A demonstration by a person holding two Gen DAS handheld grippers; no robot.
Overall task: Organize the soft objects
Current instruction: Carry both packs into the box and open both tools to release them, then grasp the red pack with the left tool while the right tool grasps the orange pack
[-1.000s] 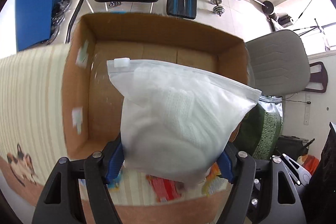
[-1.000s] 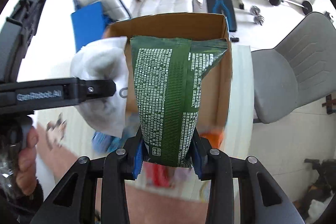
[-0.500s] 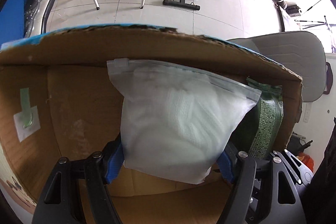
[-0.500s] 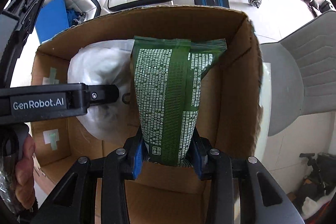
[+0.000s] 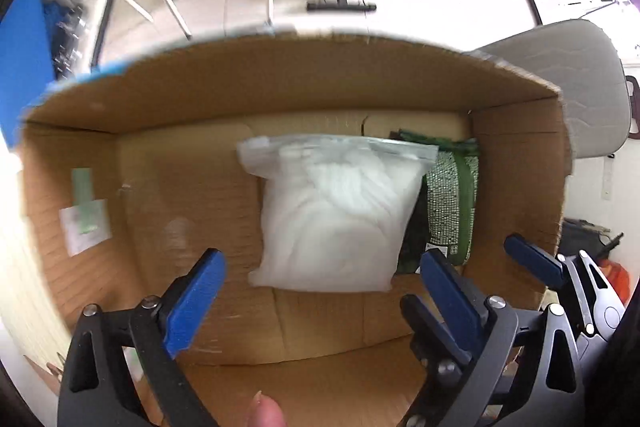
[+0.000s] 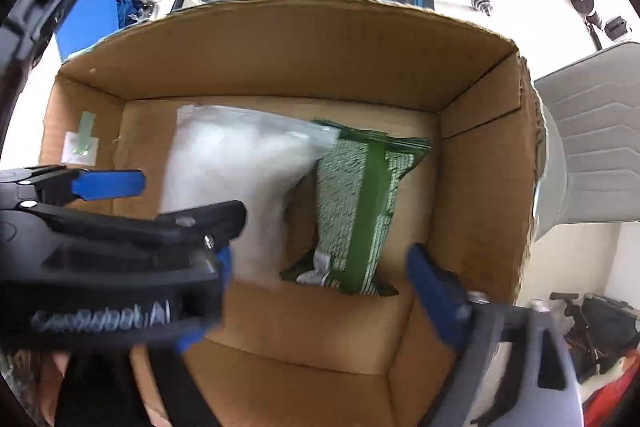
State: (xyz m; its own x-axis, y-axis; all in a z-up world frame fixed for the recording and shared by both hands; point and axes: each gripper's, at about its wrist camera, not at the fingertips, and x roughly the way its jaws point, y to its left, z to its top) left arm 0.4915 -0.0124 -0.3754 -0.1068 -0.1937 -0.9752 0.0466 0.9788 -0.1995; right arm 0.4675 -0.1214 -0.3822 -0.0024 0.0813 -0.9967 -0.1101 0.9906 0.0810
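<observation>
White bag [image 5: 336, 219]: we have let it go; half a second ago our left fingers pinched it, and it now lies on the box floor, zip end toward the far wall.
Green pack [image 6: 360, 203]: also dropped, lying just right of the white bag, its left edge tucked under it.
Box [image 5: 280, 83]: holds both items; floor left of the bag is bare cardboard.
Left gripper [image 5: 320, 291]: fingers spread wide, empty, above the near side of the box.
Right gripper [image 6: 316, 291]: fingers apart, empty, over the pack's near end.
Meaning: we judge this pair sorted; both tools are free for the next soft item.
</observation>
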